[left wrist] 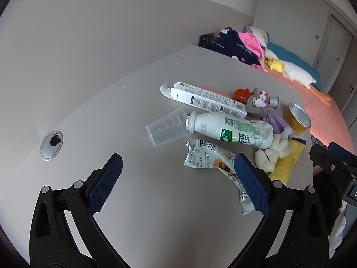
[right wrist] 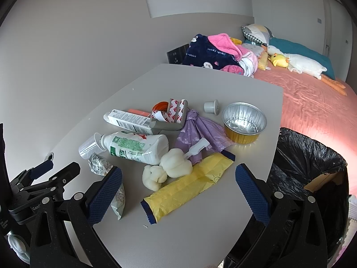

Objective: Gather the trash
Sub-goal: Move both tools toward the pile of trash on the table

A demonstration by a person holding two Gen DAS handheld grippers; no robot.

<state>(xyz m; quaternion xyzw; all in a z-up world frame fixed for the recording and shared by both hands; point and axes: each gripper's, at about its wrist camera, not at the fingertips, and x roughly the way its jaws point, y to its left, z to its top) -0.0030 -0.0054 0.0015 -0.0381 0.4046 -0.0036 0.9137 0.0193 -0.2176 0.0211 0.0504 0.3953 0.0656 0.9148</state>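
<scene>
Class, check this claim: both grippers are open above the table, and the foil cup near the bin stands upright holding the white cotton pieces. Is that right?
Not quite. In the right wrist view the foil cup stands upright but empty; the cotton pieces lie on the table beside the yellow wrapper. Both the left gripper and right gripper are open.

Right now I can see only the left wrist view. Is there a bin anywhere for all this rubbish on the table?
Observer: Yes. The right wrist view shows a bin lined with a black plastic bag, standing just off the grey table at its right edge.
Operator: Is anything inside that gold foil cup?
Observer: The round gold foil cup looks empty inside.
Operator: What is nearest the other fingers?
Observer: The right gripper is open, and a crumpled yellow wrapper with blue ends lies between its fingers in that view.
</scene>
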